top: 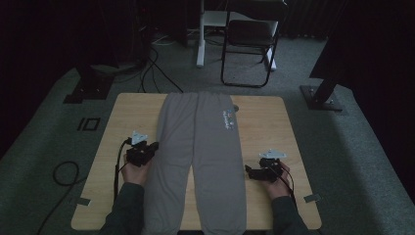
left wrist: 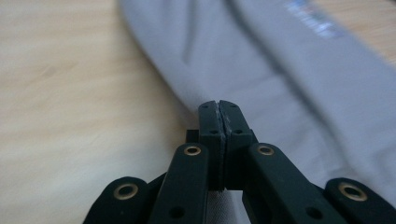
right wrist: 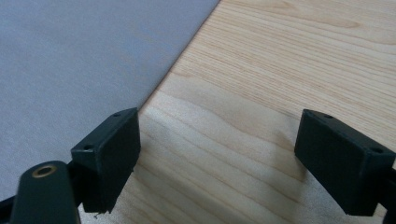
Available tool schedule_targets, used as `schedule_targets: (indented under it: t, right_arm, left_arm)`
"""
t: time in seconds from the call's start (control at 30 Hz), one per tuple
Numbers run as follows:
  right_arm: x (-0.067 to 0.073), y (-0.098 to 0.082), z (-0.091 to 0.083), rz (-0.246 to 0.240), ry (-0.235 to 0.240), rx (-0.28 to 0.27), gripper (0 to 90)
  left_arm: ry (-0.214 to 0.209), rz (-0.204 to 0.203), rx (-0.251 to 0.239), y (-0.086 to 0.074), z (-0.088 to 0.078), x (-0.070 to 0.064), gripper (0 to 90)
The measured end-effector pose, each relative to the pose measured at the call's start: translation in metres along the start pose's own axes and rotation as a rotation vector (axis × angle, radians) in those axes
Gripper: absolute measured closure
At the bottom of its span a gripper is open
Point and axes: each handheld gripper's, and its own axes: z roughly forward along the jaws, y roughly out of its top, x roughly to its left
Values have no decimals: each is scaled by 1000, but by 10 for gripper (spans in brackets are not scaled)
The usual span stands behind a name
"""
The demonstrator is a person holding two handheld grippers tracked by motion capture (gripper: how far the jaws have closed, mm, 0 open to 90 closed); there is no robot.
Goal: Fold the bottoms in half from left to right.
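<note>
Item: grey trousers (top: pixel 200 156), laid flat and lengthwise down the middle of the wooden table (top: pixel 122 122), waistband at the far end, both legs running toward the person's edge; a small printed mark near the hip.

Left gripper (top: pixel 152 147): at the outer edge of the left trouser leg, jaws pressed together. In the left gripper view the tips (left wrist: pixel 219 116) met right at the cloth's edge (left wrist: pixel 177 88); whether a fold of fabric was pinched between them could not be told.

Right gripper (top: pixel 250 171): just beside the outer edge of the right leg, jaws wide apart over bare wood, holding nothing; the cloth edge (right wrist: pixel 177 70) lay next to one pad (right wrist: pixel 109 158).

Step in hand, as judged: taking hold of both outer edges for a fold. Done well, the right gripper would slide under the hem and close on one layer, level with the left gripper, so the cloth lifts evenly.

Containers: none on the table. A chair (top: pixel 249 44) stood beyond.
</note>
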Motion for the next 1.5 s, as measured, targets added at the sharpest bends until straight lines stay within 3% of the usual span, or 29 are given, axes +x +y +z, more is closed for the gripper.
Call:
schedule_targets:
  t: [0.23,0.57,0.8,1.03,1.17,1.2,1.27,1.37,1.5]
  right_arm:
    - [-1,0,0,-3,4,1,145]
    - [-11,-3,-4,11,-13,-1,154]
    - [-16,-5,-5,24,-23,-2,154]
    - [-16,-5,-5,25,-23,-1,154]
    - [-16,-5,-5,23,-23,-1,154]
    - [-16,-5,-5,24,-22,-1,154]
    - [-16,-5,-5,23,-22,-1,154]
    - [-16,-5,-5,22,-22,-1,154]
    - [-16,-5,-5,22,-21,-1,154]
  left_arm:
    - [-108,106,-20,35,13,-53,892]
    - [-230,225,-28,65,43,-127,892]
    - [-307,269,5,71,80,-173,893]
    - [-351,291,72,62,117,-209,893]
    - [-360,304,147,52,138,-218,879]
    - [-363,310,155,50,140,-218,833]
    - [-378,302,144,50,135,-213,745]
    - [-355,299,127,55,126,-205,704]
    - [-286,299,119,60,107,-178,698]
